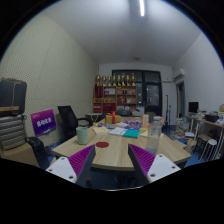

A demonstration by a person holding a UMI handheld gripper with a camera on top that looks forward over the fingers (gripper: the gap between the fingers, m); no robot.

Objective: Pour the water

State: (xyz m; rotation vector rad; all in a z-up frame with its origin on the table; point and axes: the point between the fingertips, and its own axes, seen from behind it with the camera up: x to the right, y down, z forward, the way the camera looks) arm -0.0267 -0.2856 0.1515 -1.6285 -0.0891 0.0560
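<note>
Claw (112,165) is open and holds nothing; its two fingers with purple pads (81,160) stand wide apart over the near edge of the tabletop (110,152); a green cup (82,134) stands beyond the left finger, and a clear tall container (154,131) beyond the right one, both well apart from the claw; I judge the pouring is not yet begun; reaching, grasping and tipping are all left; whether any vessel has water I cannot tell.

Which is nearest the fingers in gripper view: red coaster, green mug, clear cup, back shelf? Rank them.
1. Red coaster, on the table just ahead of the open fingers.
2. Green mug, left, and clear cup, right: too close to call.
3. Back shelf, far wall.
</note>
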